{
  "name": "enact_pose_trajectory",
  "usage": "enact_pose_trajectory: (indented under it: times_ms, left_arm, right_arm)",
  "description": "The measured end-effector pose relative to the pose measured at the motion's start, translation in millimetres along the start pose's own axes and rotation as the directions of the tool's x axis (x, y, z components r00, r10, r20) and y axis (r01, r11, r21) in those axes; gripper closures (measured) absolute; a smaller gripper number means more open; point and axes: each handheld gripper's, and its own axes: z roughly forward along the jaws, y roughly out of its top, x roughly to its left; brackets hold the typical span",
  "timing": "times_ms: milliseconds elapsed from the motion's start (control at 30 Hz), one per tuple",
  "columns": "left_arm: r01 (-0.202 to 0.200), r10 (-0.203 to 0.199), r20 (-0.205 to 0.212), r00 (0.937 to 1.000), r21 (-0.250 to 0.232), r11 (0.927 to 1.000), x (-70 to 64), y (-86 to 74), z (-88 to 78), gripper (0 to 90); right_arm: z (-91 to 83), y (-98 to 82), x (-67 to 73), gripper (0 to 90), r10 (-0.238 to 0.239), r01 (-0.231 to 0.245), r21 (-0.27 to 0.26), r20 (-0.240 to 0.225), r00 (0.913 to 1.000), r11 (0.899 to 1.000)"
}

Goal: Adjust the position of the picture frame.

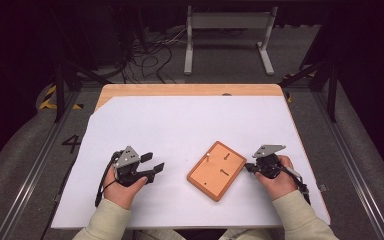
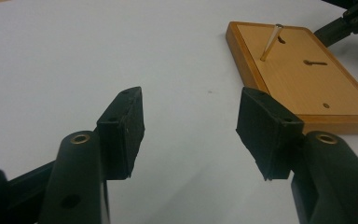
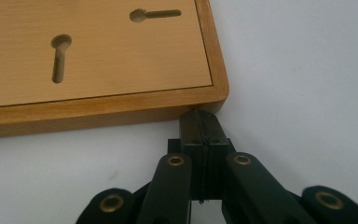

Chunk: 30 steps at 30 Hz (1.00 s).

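A small wooden board [image 1: 216, 170] with keyhole slots lies tilted on the white table cover [image 1: 180, 125]. A thin pin [image 2: 270, 43] stands in it near one corner. My right gripper [image 1: 249, 167] is shut, and its tips touch the board's edge near a corner [image 3: 200, 114]. The left gripper [image 1: 153, 164] rests to the left of the board, open, with nothing between its jaws [image 2: 191, 126]. In the left gripper view the board [image 2: 303, 74] lies ahead to the right, and the right gripper's tips [image 2: 328, 32] show beyond it.
The wooden table edge [image 1: 190, 90] shows past the white cover at the far side. Cables and a white metal stand [image 1: 227, 35] are on the floor behind. Rails run along both sides of the table.
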Motion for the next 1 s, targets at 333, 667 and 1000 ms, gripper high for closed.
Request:
enact_pose_trajectory:
  times_ms: [333,667,1000]
  left_arm:
    - [-0.012,0.012,0.011,0.9999,0.008,0.9999,0.8,-1.3,1.5,50.1]
    - [-0.017,0.016,0.035,0.9993,0.047,0.9987,0.1,-3.8,6.4,64.8]
    - [-0.024,0.017,0.082,0.9965,0.081,0.9964,-2.0,-4.5,12.5,78.7]
  right_arm:
    - [19.5,20.6,1.5,90.0,0.014,-0.014,-0.021,0.001,0.9999,1.000]
    - [38.1,42.5,7.0,90.0,-0.013,0.013,-0.035,0.000,0.9999,0.999]
    - [41.9,53.4,8.0,90.0,-0.020,0.020,-0.056,0.004,0.9998,0.998]
